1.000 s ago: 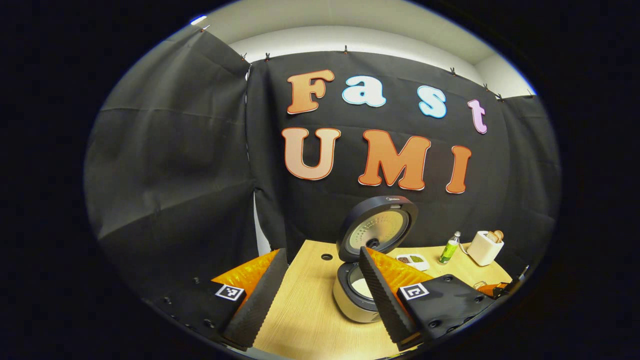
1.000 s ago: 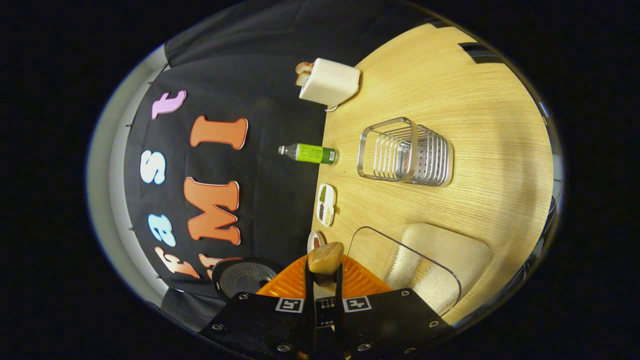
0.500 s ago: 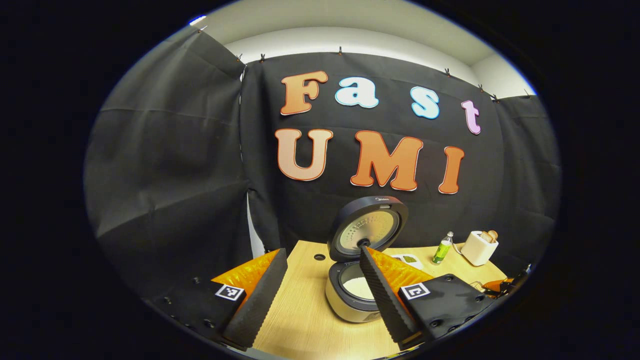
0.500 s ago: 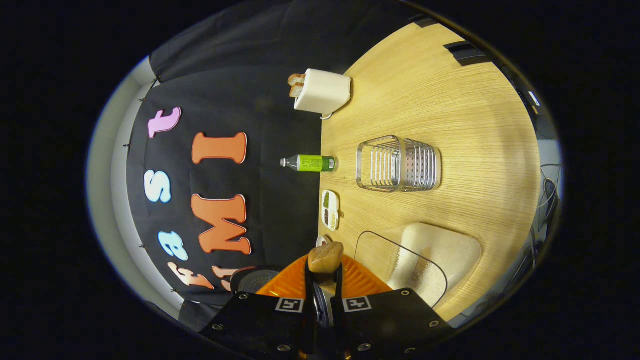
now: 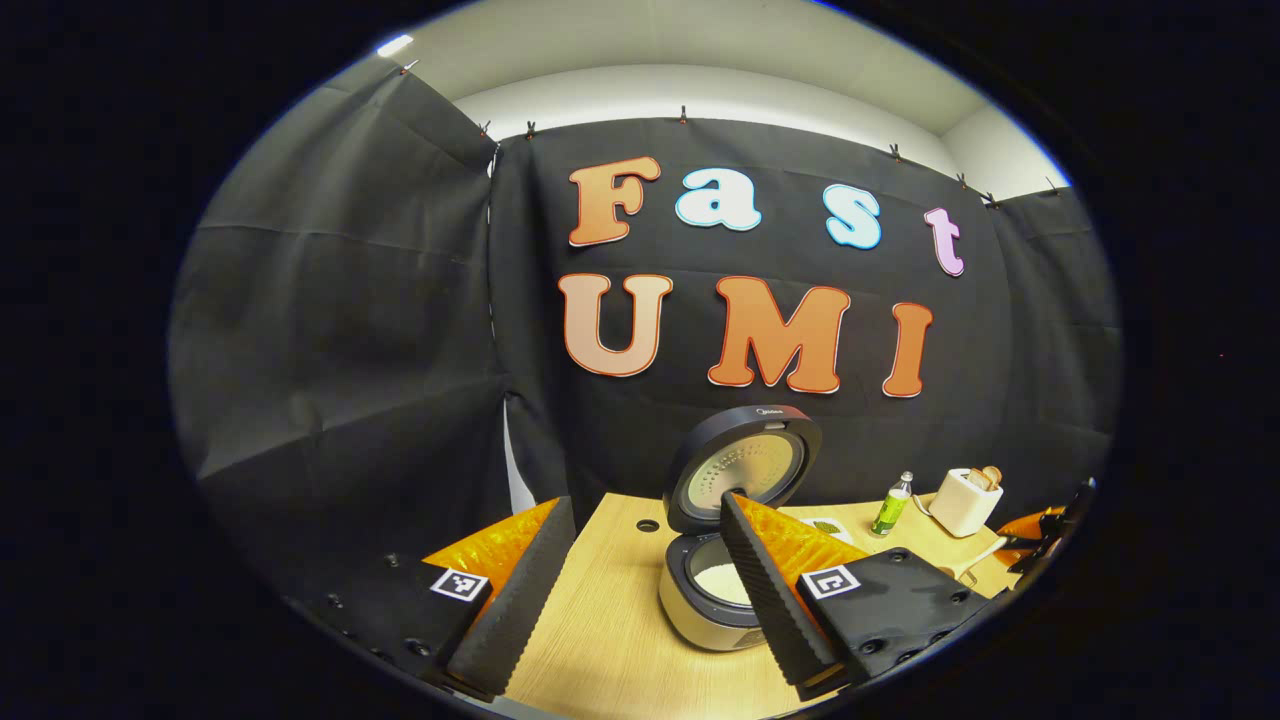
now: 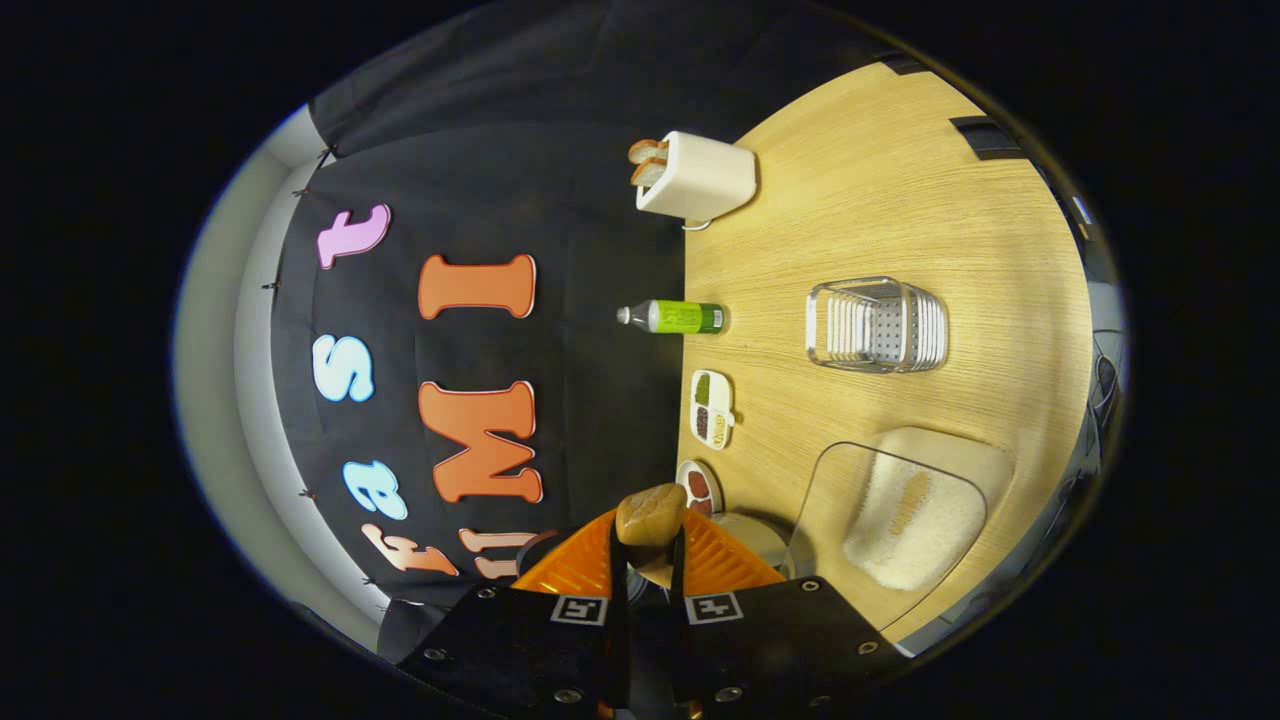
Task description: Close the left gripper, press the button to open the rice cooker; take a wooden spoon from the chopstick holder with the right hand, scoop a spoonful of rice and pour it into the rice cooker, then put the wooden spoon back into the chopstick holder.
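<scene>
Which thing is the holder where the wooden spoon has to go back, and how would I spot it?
Look at the wooden table in the right gripper view. The chopstick holder stands in the open middle of it, between the white toaster and the clear tub of rice. It is the shiny metal basket with wire bars and a wall full of little holes, and you can see through it.

wooden spoon [image 6: 651, 516] bowl hidden behind hand-held gripper, rice cooker [image 5: 712, 600] front masked by finger
</scene>
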Available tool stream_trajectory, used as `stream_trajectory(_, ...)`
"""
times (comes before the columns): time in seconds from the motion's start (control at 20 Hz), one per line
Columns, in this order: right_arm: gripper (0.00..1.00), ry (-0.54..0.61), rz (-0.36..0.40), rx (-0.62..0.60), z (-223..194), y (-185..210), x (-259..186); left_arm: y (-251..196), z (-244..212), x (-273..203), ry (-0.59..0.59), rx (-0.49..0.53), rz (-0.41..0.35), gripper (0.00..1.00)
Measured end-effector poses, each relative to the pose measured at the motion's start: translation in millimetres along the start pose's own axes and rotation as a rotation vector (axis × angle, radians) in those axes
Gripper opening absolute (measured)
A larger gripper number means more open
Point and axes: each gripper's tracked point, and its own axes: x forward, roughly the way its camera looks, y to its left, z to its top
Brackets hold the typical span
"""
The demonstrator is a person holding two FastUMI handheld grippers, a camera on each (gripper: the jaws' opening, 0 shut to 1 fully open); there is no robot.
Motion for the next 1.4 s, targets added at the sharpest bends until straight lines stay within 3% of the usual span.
stream_trajectory(0.65, 0.14, 0.11, 0.108, -0.078, -59.7, 147.9, 83.9, 41.0, 9.4, -17.0, -0.021, 0.001, 0.082, 0.95)
stream_trajectory(1.15, 0.14, 0.115, 0.092, -0.267, -106.4, 156.0, 146.0, 73.3, 3.4, -27.0, -0.01, -0.004, 0.165, 0.98)
stream_trajectory(1.4, 0.14, 0.114, 0.131, -0.396, -128.5, 166.7, 158.0, 85.5, 0.4, -29.3, -0.008, -0.016, 0.191, 0.95)
